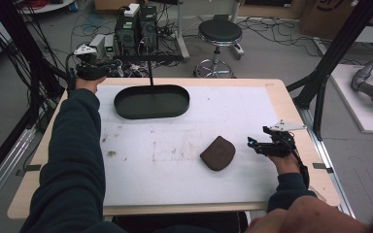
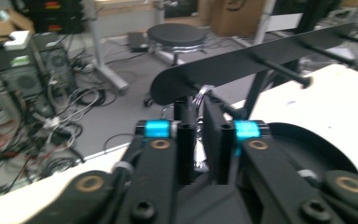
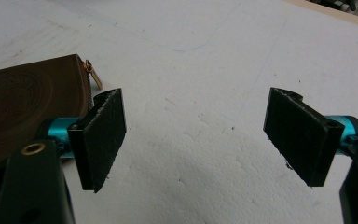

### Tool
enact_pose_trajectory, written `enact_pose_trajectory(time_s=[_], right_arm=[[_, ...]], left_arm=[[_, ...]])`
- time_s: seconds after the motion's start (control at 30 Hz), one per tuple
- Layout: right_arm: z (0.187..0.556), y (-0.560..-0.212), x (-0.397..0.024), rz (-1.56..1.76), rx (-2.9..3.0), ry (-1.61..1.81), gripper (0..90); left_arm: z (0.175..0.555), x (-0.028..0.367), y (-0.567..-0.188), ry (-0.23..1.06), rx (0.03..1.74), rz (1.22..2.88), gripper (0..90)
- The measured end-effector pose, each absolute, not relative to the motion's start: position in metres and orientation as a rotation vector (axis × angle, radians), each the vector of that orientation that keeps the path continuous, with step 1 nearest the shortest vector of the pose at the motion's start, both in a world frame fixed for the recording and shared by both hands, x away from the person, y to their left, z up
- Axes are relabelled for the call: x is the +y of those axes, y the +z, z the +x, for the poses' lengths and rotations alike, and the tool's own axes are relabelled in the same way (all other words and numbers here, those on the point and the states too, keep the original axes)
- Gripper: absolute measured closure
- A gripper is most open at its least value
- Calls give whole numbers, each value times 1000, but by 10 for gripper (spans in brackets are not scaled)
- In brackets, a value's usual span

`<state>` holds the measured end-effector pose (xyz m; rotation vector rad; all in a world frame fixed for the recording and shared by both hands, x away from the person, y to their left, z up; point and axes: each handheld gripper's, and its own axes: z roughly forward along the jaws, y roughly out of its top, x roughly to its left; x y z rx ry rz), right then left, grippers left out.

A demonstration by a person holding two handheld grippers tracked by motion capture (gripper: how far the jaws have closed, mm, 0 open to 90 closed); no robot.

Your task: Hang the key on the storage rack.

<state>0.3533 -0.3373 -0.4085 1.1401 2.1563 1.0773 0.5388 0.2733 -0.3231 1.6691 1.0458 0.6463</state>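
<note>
Your left hand-held gripper (image 2: 199, 140) reaches past the far left corner of the desk (image 1: 184, 194), jaws nearly together with a narrow gap, something shiny between them (too blurred to name). The black oval tray (image 1: 151, 101) lies just beside it. Your right hand-held gripper (image 3: 196, 135) rests released, jaws wide apart; the brown zip pouch (image 1: 217, 153) lies just beside its left jaw.

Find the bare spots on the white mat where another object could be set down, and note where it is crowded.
Free: the wide stretch of white mat between the black tray and the near edge, left of the brown pouch; also the far right corner beyond the pouch. Crowded: between the pouch and the right gripper, and around the left gripper at the tray's left end.
</note>
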Motion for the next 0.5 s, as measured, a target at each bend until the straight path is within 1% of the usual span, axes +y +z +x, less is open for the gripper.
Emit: enact_pose_trajectory(time_s=[0.03, 0.13, 0.17, 0.2, 0.27, 0.3, 0.4, 0.43, 0.47, 0.5], right_arm=[[353, -408, -337, 1139, 2158, 1076, 212], [353, -408, -337, 1136, 2156, 1081, 212], [352, -408, -337, 1134, 2158, 1082, 212], [352, -408, -337, 1133, 2158, 1081, 212], [352, -408, -337, 1135, 2159, 1080, 212], [352, -408, -338, 1130, 2155, 1085, 212], [352, -407, -338, 1126, 2159, 1088, 212], [352, -408, -337, 1121, 2163, 1087, 212], [352, -408, -337, 1121, 2163, 1087, 212], [353, -408, -336, 1122, 2168, 1089, 212]], left_arm=[[539, 274, -323, 649, 1080, 1649, 698], [532, 277, -321, 687, 1111, 1627, 661], [529, 279, -321, 692, 1116, 1618, 612], [525, 280, -322, 690, 1122, 1610, 587], [517, 285, -326, 682, 1134, 1598, 569], [512, 286, -328, 680, 1145, 1584, 519], [493, 291, -338, 701, 1122, 1557, 498], [486, 291, -341, 710, 1118, 1549, 430], [479, 291, -344, 715, 1134, 1540, 430], [473, 291, -346, 712, 1150, 1533, 394]])
